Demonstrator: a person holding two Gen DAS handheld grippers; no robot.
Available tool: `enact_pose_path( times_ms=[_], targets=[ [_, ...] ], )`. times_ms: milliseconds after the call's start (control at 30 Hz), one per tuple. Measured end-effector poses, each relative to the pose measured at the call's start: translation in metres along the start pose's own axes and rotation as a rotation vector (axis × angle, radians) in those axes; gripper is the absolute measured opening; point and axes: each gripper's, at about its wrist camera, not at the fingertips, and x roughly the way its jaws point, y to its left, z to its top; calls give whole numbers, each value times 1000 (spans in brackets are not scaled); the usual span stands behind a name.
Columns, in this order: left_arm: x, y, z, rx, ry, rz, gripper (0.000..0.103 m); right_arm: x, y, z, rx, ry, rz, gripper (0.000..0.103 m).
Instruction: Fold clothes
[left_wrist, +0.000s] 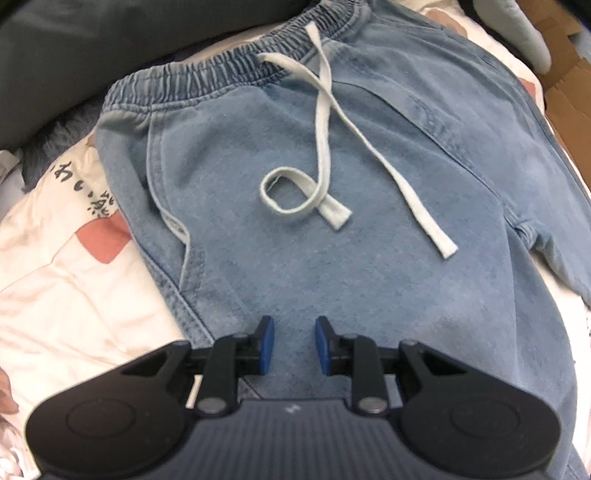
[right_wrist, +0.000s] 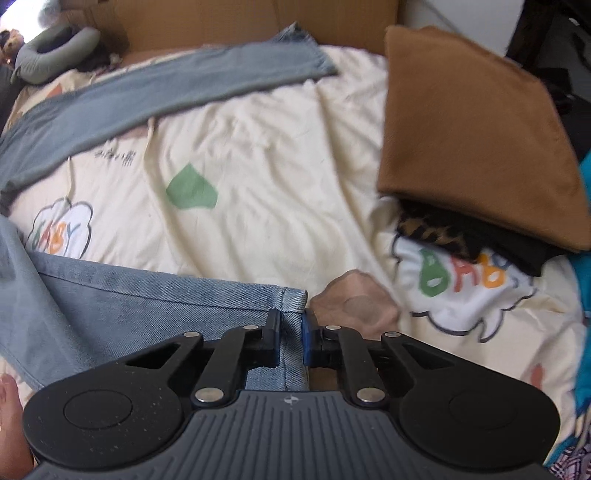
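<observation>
Jeans (left_wrist: 332, 229) lie flat on the bed (right_wrist: 280, 177). Right tool (right_wrist: 291, 336) pinches the leg hem (right_wrist: 293, 306), prob to fold it up. Left tool (left_wrist: 294, 345) hangs part-open w/ nothing in it, near the waist. Brown folded cloth (right_wrist: 476, 136) sits far off.

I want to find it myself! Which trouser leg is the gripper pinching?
On the cream cartoon bedsheet lie light blue jeans. The near leg's hem sits in the right hand-held gripper; the other leg stretches away toward the cardboard, untouched.
</observation>
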Motion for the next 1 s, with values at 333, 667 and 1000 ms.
enact_pose_path(
  times_ms=[333,667,1000],
  targets=[
    [3,-2,0,20,15,34,26,-10,-21,1,74,-31,-81,8],
    [-24,-29,16,79,-82,21,23,6,-25,-6,87,-8,-101,6],
    [-18,-120,38,225,-137,-168,23,16,-54,-13,195,74,-205,0]
  ],
)
